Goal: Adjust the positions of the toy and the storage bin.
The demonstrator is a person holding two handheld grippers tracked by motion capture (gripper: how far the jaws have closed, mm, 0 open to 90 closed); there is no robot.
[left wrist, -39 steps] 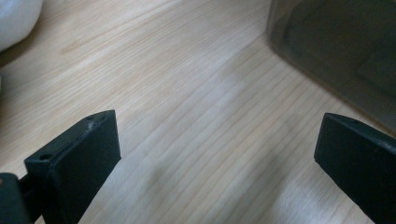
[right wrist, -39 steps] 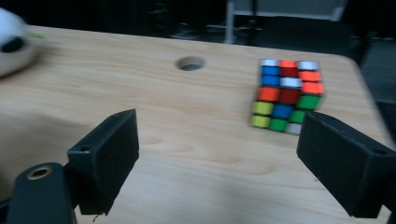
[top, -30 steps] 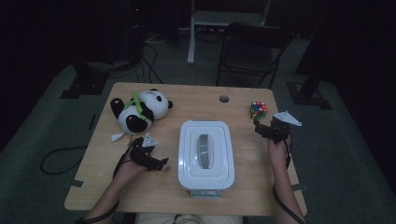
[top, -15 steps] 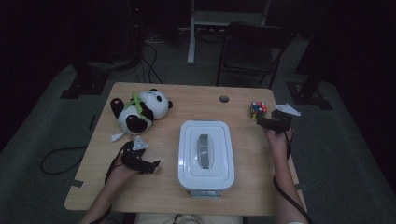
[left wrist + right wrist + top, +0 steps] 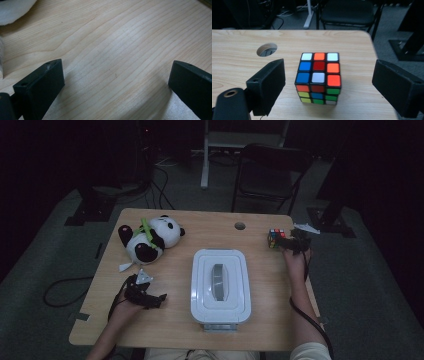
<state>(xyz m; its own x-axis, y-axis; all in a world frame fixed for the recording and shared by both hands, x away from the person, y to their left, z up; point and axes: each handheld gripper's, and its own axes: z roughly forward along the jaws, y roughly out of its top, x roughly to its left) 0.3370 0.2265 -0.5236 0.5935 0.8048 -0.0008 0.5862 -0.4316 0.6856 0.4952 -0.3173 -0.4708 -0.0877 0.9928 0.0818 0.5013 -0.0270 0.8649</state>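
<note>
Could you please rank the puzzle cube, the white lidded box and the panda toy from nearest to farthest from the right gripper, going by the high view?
From the right gripper:
1. Puzzle cube, just ahead of its open jaws at the table's far right corner.
2. White lidded box, at the table's middle, toward the person.
3. Panda toy, at the far left.

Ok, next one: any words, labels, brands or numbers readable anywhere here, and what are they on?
None can be read.
Puzzle cube: plain coloured stickers, no print.
White lidded box: no label visible; its grey handle is plain.
Panda plush: a white tag lies beside it, too small to tell whether it is printed.
Right gripper and left gripper: no markings on the black jaws.
</note>
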